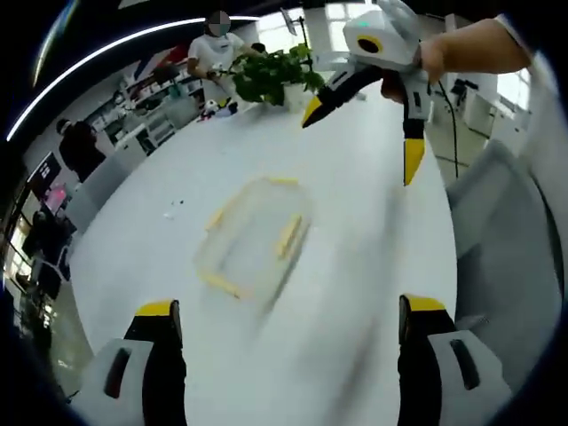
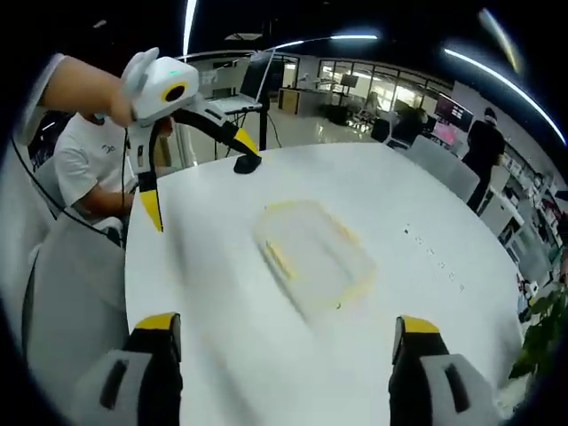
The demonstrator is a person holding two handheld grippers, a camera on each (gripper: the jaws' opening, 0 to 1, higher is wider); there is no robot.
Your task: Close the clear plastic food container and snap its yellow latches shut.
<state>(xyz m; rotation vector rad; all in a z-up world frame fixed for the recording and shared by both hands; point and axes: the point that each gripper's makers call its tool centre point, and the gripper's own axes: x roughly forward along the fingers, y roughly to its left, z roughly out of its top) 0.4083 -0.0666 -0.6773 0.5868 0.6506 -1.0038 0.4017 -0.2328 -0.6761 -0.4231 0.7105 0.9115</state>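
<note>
Jaws first, at the bottom of the left gripper view: the left gripper (image 1: pixel 288 311) has its yellow-tipped fingers (image 1: pixel 158 311) spread wide, nothing between them, bare white table (image 1: pixel 355 266) under the gap. Just beyond, toward 11 o'clock, lies the container (image 1: pixel 253 244), clear and motion-blurred, flat on the table, its yellow latches (image 1: pixel 288 235) showing along the edges; whether the lid is fully seated I can't tell through the blur. Further out at 1 o'clock the right gripper (image 1: pixel 359 146) hangs above the table in a hand (image 1: pixel 435 58), fingers splayed wide, holding nothing, well clear of the container. At 12 o'clock, on the far rim, a plant (image 1: pixel 275 75), with people behind it.

Over to the right gripper view: own fingers wide again at the bottom, the right gripper (image 2: pixel 288 324) holding nothing. The container (image 2: pixel 311 253) sits just ahead near centre, apart from both tips. At 10 o'clock the left gripper (image 2: pixel 200 177) hovers above the table, open wide. Beyond it, a small dark object (image 2: pixel 248 164) on the table's far edge, too small to identify.
</note>
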